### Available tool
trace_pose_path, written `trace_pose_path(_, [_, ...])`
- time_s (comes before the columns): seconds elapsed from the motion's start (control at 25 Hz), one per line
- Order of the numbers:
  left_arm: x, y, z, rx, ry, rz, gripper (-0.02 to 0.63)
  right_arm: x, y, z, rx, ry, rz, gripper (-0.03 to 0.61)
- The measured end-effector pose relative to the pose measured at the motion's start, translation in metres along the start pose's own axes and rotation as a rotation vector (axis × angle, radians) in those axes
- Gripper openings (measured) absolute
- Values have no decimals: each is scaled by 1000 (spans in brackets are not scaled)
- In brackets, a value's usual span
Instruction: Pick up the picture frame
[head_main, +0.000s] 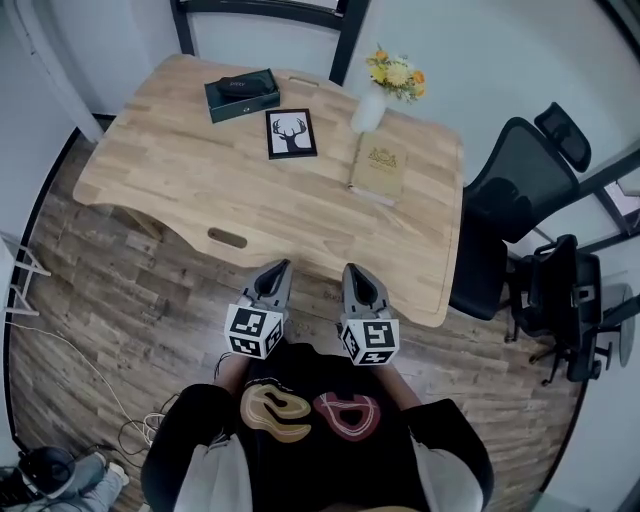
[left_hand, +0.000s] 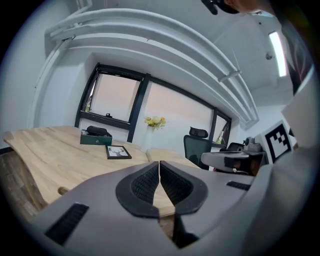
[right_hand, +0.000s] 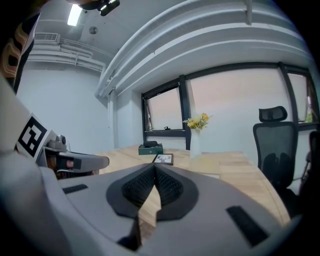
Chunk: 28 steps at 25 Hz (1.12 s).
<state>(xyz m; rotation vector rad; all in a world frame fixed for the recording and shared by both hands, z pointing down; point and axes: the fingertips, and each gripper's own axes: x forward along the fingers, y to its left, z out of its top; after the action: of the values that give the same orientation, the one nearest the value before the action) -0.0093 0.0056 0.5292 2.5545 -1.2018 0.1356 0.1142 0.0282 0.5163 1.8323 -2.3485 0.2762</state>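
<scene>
Both grippers hang over the floor at the worktop's near edge, well short of the vase. The left gripper (head_main: 275, 268) and the right gripper (head_main: 357, 272) each have their jaws pressed together with nothing between them. Farther in, the picture frame (head_main: 291, 134) lies flat on the worktop (head_main: 200, 190), deer print up. In the head view it is just left of the white vase (head_main: 368, 112) and well apart from either gripper. It looks light, stiff and thin, probably glazed, so fragile and slick on its face. The dark border along one edge seems the best hold, once a gripper opens.
</scene>
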Motion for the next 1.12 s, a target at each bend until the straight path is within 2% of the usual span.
trace_pose_path(0.12, [12,25,14,-32,-12,-16,21,24,8,5,6,10,-5,9])
trace_pose_path(0.36, [27,68,35,-23,-14,-42,21,64,19,12,38,1,-54,9])
trace_pose_path(0.6, [31,107,50,-64,-26,-36,21,99,34,17,56,7,-59,9])
trace_pose_path(0.88, [33,133,61,-94,-51,15,21,124,37,31,31,-10,-51,9])
trace_pose_path(1.04, [43,140,56,-72,-12,5,21,143,26,29,11,16,-67,9])
trace_pose_path(1.12, [49,144,53,-89,4,21,21,151,23,30,-4,24,-54,10])
